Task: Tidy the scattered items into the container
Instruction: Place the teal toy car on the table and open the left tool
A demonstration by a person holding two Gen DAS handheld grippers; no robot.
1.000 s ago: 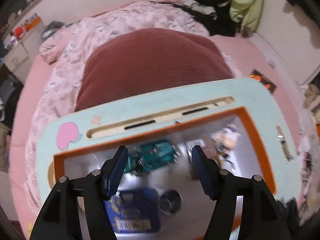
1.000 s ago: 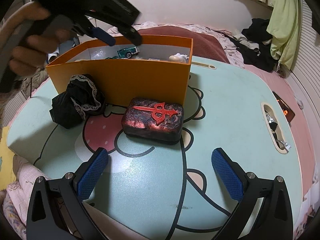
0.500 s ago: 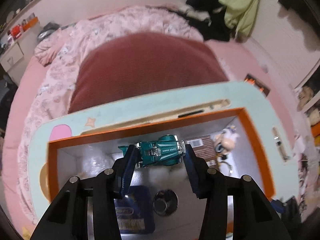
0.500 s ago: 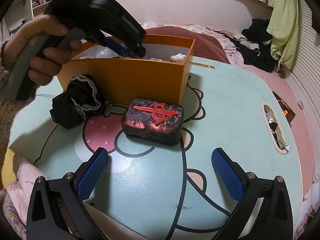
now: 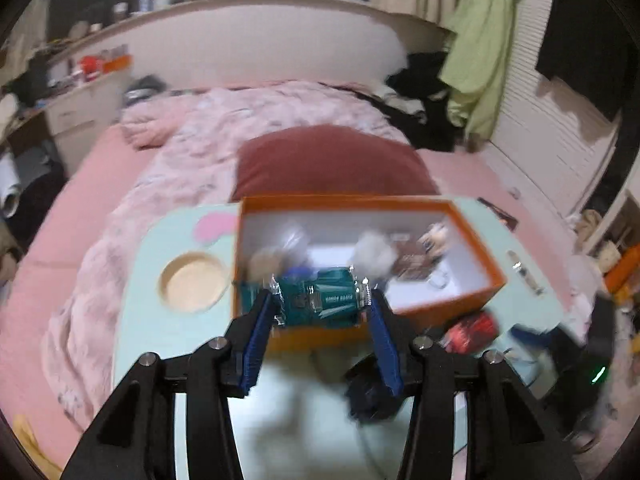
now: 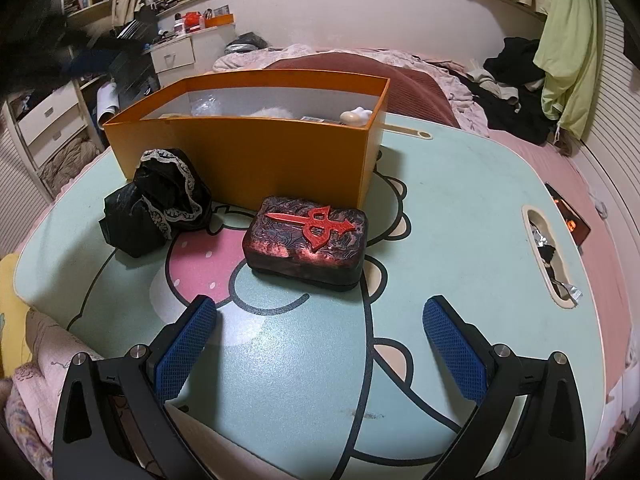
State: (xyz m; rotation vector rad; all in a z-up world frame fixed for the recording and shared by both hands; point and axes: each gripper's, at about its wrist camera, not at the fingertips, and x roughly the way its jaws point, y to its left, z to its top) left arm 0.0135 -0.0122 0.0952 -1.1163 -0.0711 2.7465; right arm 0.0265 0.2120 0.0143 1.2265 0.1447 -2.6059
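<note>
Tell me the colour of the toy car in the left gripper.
Teal green with silver trim; the toy car shows best in the left wrist view.

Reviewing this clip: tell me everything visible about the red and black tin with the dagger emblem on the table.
The tin is a rounded rectangular box, seemingly metal, with a dark swirled pattern, glossy red sheen on its near edge and a raised red dagger emblem on the lid. Its lid is closed. It lies flat on the mint cartoon table, just in front of the orange box, right of the black lace bundle. Nothing grips it; the right tool hangs open short of it.
</note>
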